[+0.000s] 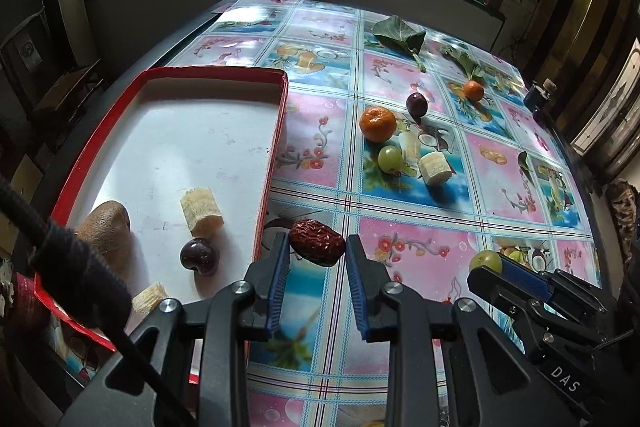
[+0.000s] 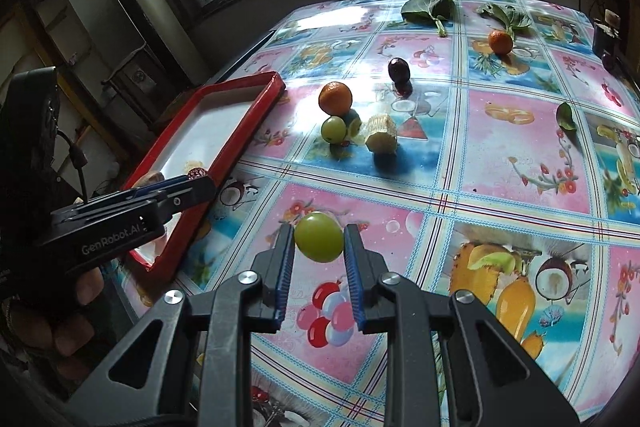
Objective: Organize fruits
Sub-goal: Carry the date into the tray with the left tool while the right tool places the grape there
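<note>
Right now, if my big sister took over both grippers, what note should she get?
Left gripper: shut on the red date, beside the red tray.
Right gripper: shut on a green grape above the table.
Done: kiwi, cherry and banana piece lie in the tray.
Left: both held fruits, then the big orange, other grape, plum, small orange, banana chunk.

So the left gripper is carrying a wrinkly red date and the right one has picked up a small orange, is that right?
Not quite. The right gripper holds a green grape, not an orange; the right wrist view shows it between the blue pads. Both oranges lie on the table. The left gripper does carry the red date.
</note>
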Action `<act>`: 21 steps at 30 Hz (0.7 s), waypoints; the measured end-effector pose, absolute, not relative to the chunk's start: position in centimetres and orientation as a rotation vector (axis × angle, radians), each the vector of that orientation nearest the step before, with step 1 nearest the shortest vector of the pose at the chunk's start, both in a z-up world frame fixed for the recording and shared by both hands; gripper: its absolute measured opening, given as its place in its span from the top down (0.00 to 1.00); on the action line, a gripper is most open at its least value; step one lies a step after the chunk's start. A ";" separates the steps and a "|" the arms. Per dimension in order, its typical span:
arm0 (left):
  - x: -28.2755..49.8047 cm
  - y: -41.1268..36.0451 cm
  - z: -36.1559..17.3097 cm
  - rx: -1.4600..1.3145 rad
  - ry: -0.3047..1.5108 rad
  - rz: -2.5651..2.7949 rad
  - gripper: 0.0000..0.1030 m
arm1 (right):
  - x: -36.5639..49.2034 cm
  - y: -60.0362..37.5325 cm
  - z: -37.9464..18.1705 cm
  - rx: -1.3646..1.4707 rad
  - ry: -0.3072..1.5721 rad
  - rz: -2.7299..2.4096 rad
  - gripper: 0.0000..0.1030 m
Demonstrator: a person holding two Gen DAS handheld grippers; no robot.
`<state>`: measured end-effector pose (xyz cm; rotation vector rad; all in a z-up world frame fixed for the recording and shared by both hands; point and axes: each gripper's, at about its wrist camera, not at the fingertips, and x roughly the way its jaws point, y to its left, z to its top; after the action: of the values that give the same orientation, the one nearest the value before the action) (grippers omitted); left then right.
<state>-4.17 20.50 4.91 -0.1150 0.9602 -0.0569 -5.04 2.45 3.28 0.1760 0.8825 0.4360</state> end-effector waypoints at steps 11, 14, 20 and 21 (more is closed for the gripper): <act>-4.4 22.0 4.8 -0.135 0.960 -0.039 0.73 | -5.3 4.1 3.3 0.150 0.894 0.453 0.74; -4.6 22.5 4.8 -0.142 0.961 -0.030 0.73 | -5.2 4.7 3.2 0.144 0.901 0.459 0.74; -4.8 23.5 4.5 -0.152 0.963 -0.009 0.73 | -5.1 6.0 2.9 0.127 0.916 0.477 0.74; -4.8 23.7 4.5 -0.154 0.965 -0.007 0.73 | -5.1 6.1 2.8 0.124 0.918 0.480 0.74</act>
<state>-4.77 23.67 4.46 -0.1539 0.9647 -0.0072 -5.10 6.12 2.81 0.1241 0.9184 0.4804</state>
